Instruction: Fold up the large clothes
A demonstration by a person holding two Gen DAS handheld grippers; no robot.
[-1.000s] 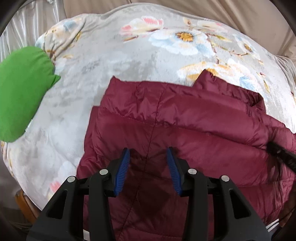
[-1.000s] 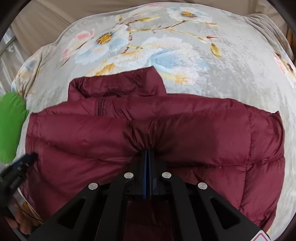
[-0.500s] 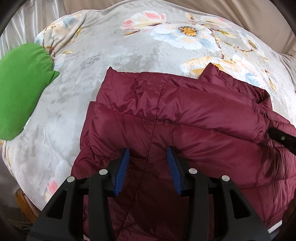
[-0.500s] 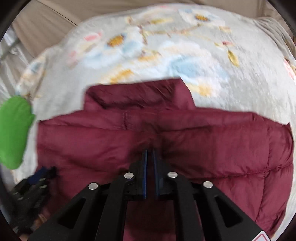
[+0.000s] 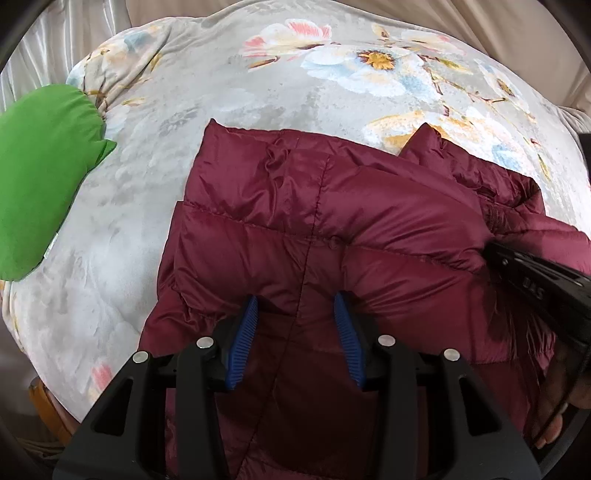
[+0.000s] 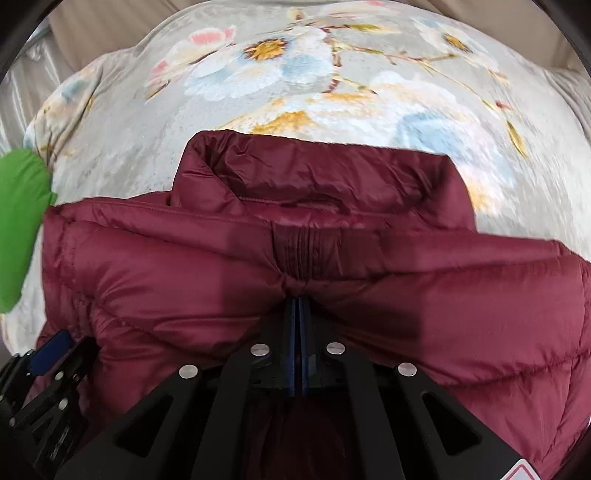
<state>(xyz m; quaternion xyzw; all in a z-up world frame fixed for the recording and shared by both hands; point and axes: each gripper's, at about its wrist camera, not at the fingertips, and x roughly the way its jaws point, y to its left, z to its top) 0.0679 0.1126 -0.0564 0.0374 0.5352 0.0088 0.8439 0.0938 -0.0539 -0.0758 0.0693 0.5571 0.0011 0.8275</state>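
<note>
A maroon puffer jacket [image 5: 332, 221] lies on a floral grey blanket [image 5: 221, 92], its collar [image 6: 314, 173] pointing away from me. My left gripper [image 5: 297, 306] is open, its blue pads over the jacket's left part with fabric between them. My right gripper [image 6: 298, 306] is shut on a fold of the jacket [image 6: 295, 258] just below the collar and zipper. The right gripper also shows at the right edge of the left wrist view [image 5: 535, 280]; the left one shows at the lower left of the right wrist view [image 6: 48, 354].
A green cushion [image 5: 40, 177] lies on the blanket's left side, also in the right wrist view [image 6: 18, 229]. Beige fabric [image 5: 480, 22] runs behind the blanket. A wooden edge [image 5: 48, 406] shows below the blanket at the lower left.
The right gripper has pushed forward with the pinched fold, so the collar looks nearer and larger. The jacket has shifted away in the left view. The left gripper stays open.
</note>
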